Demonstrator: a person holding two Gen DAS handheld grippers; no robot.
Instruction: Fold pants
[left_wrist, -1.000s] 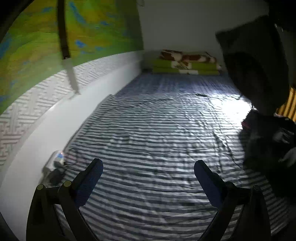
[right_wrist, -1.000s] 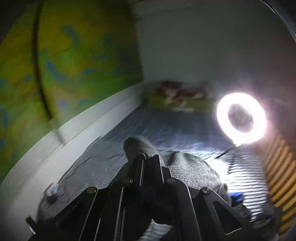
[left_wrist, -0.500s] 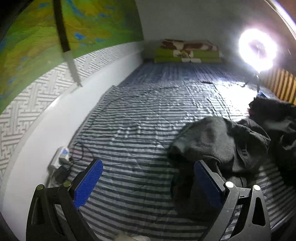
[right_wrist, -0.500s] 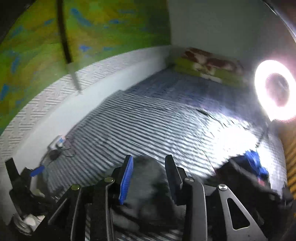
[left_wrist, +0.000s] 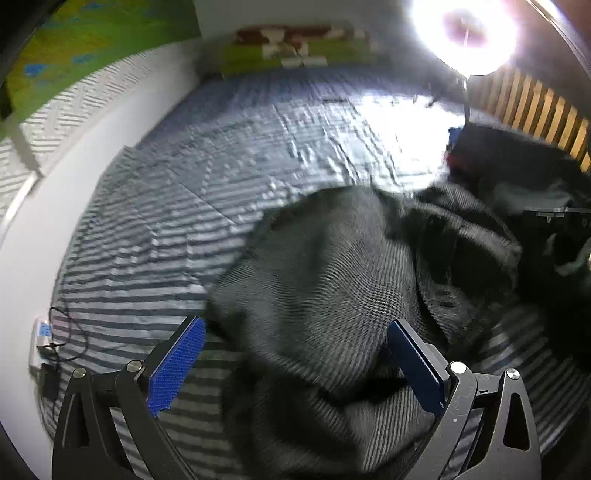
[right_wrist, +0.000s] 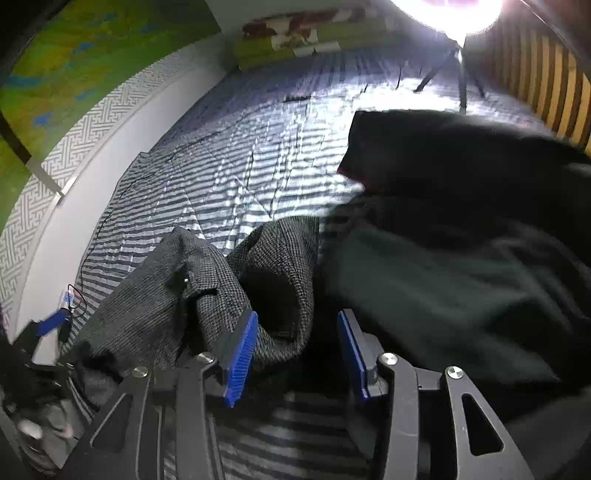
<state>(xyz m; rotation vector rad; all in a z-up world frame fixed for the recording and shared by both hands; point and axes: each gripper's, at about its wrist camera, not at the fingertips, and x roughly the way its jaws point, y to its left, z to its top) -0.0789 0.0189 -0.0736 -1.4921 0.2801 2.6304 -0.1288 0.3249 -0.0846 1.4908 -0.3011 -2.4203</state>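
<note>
On the striped bed sheet (left_wrist: 207, 206), plenty of flat open room is left toward the wall on the left and the far pillows, while the right side is crowded by a dark clothes pile (right_wrist: 461, 229). One pair of grey woven pants (left_wrist: 317, 266) is seen crumpled near the front. The left gripper (left_wrist: 295, 354) is spread wide over it, nothing pinched. The right gripper (right_wrist: 295, 354) has just been opening, jaws apart, a pant fold between them.

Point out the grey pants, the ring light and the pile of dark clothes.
grey pants (left_wrist: 314, 273), left wrist view, middle of crumpled fabric.
ring light (left_wrist: 465, 33), left wrist view, glowing ring.
pile of dark clothes (right_wrist: 461, 258), right wrist view, top of heap.
</note>
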